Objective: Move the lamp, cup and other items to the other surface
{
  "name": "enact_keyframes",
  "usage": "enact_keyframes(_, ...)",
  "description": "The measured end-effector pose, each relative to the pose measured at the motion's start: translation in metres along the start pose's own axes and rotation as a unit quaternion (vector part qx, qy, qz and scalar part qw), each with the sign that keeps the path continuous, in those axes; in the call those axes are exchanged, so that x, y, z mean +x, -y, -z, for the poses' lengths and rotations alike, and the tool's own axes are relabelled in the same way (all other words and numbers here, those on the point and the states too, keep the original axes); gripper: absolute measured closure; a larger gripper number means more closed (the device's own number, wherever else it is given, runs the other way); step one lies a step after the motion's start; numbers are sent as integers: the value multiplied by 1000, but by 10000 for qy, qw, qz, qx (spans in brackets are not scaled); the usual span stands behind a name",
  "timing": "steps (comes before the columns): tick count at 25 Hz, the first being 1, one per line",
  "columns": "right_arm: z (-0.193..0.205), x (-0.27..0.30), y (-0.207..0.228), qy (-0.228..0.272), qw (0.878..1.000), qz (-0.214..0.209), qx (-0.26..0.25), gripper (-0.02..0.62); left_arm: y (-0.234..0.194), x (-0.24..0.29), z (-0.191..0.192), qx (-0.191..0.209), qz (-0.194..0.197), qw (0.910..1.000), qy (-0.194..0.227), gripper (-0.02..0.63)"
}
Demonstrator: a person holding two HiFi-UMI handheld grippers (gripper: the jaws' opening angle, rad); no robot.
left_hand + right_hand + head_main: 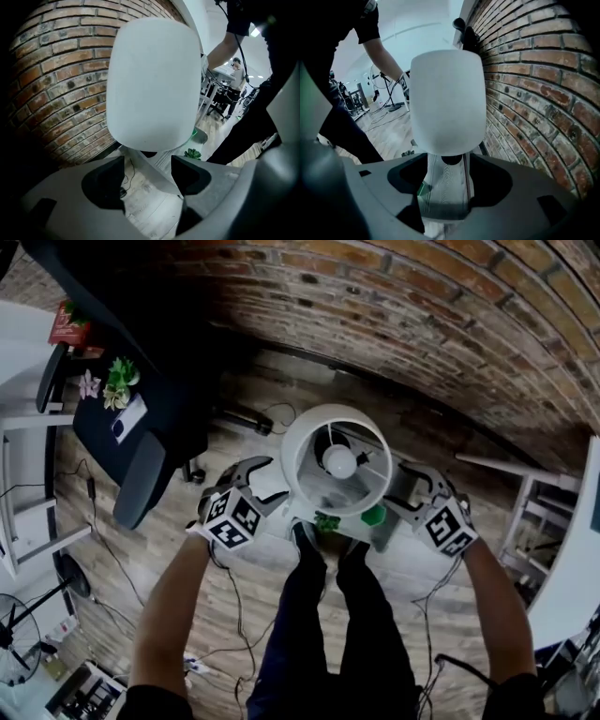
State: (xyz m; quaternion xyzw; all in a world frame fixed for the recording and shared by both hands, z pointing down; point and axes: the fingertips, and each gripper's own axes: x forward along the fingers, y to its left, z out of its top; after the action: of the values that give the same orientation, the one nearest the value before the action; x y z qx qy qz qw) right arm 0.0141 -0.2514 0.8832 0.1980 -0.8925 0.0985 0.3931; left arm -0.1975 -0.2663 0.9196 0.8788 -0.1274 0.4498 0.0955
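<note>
A lamp with a white drum shade (336, 460) stands on a small white table (398, 542); I look down into the shade at its bulb. Beside its foot sit a green cup (374, 516) and a small green plant (327, 520). My left gripper (251, 479) is at the shade's left and my right gripper (412, 486) at its right, both low near the shade's bottom. In the left gripper view the shade (154, 84) rises above the open gripper (147, 176), with nothing gripped. The right gripper view shows the shade (447, 101) above the open gripper (447, 183), the lamp's dark stem just beyond.
A brick wall (422, 324) runs close behind the lamp. A dark table (141, 418) with small plants stands at the left, an office chair (141, 479) by it. Cables lie on the wooden floor. A white desk (572, 559) is at the right. The person's legs (319, 615) stand in front.
</note>
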Motion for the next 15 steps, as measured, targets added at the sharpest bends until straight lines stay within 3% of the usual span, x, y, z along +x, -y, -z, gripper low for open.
enact_keyframes(6,27,33,1,-227,9994,-157,-213,297,-9,28,7,228,92,9997,68,305)
enact_keyframes(15,20,61,1,3,9974,-508,-504,227,-5,45,-3,596,238,9978,155,285)
